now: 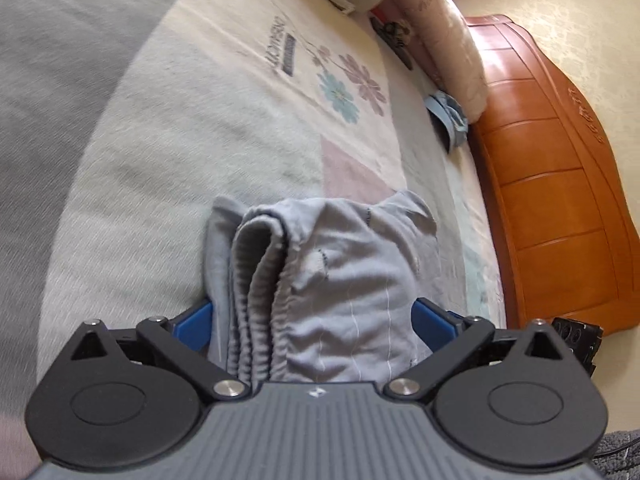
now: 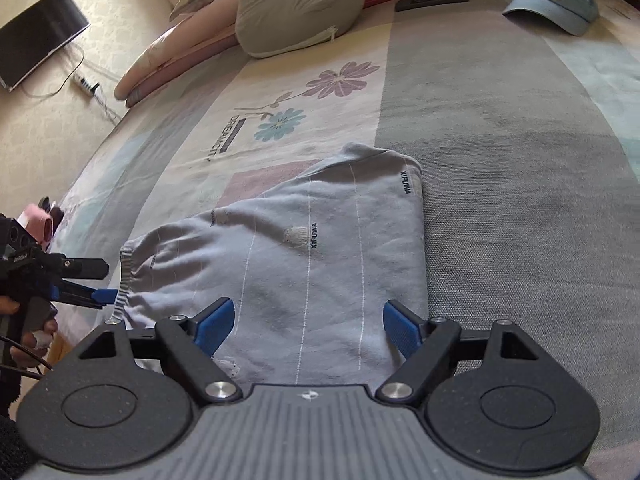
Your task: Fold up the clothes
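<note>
One folded grey garment [image 2: 304,256] lies between two wide-open grippers, left gripper [image 1: 312,320] and right gripper [image 2: 308,324], neither gripping.

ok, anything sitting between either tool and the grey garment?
Nothing visible. The grey garment lies directly under the open right tool, bare cloth between its fingers. The left tool, also open, straddles the garment's waistband end. The blue cap and pillow lie well away, near the bed's far edge.
</note>
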A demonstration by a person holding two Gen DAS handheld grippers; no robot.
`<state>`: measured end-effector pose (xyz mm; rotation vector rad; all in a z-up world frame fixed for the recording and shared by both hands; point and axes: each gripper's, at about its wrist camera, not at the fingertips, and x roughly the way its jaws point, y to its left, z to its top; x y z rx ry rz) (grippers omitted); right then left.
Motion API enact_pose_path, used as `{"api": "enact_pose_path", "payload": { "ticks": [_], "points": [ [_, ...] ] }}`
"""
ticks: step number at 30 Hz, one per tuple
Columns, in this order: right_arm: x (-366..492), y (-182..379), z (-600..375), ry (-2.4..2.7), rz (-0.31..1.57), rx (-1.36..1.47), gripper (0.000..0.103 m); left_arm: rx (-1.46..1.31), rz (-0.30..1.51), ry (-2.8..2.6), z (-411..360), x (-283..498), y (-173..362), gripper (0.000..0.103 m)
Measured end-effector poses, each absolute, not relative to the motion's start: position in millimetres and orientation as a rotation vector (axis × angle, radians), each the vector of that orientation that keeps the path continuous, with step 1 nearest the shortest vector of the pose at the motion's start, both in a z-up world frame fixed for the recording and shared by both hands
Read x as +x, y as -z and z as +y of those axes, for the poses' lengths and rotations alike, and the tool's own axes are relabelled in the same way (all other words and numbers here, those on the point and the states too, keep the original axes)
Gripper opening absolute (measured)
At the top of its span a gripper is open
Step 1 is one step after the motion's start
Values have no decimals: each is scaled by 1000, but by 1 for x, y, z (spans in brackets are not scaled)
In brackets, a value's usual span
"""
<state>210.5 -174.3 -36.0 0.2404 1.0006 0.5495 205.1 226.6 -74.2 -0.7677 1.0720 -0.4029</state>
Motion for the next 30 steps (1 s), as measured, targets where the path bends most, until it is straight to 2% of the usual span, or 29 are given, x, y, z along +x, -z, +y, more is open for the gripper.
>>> {"api": "enact_pose_path", "payload": {
  "ticks": [5,12,20,28,30],
  "points": [
    [206,31,-168,-504,978,251,85,-844,1044,454,235,216,82,101],
    [197,19,-156,-497,958,256,85,-966,1107,525,239,198,90,101],
    [194,10,-170,-528,959,290,87,-895,1104,522,223,230,88,101],
    [237,32,-210,-608,1032,350,91,-993,1078,435,223,192,90,101],
    [254,45,-223,-619,1084,399,95,-1006,1065,413,223,192,90,102]
  ]
}}
